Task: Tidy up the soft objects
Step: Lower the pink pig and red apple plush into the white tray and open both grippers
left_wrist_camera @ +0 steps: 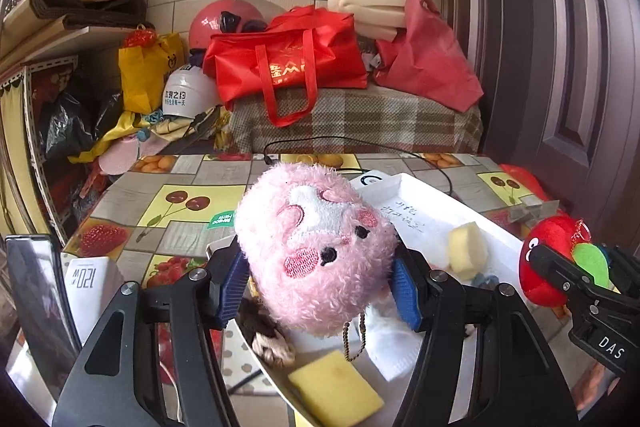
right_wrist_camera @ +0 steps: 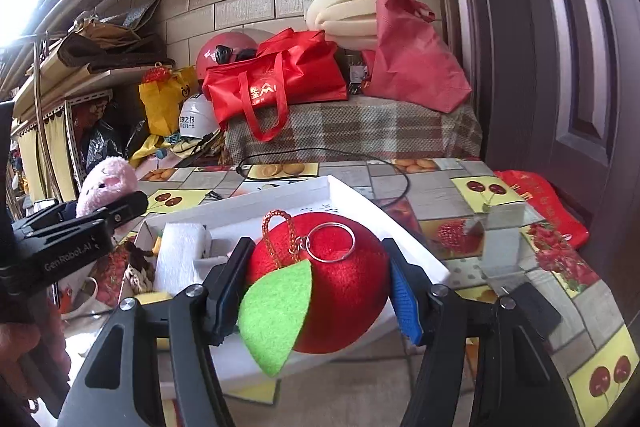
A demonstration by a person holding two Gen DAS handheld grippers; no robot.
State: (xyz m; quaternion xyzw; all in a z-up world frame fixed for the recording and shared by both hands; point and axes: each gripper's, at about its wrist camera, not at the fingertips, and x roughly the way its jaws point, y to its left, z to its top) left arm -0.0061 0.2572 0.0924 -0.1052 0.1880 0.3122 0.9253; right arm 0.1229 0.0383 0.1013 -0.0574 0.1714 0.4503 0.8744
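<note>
Fruit-print cloth covers the desk [left_wrist_camera: 168, 187]. My left gripper [left_wrist_camera: 320, 287] has its jaws clamped on a pink plush toy [left_wrist_camera: 316, 247], my right gripper [right_wrist_camera: 320, 291] on a red plush apple [right_wrist_camera: 328, 279]: both look light and squashy, best gripped across the middle. Below them, a white tray [left_wrist_camera: 420, 187] holds yellow sponges [left_wrist_camera: 336, 387].
</note>
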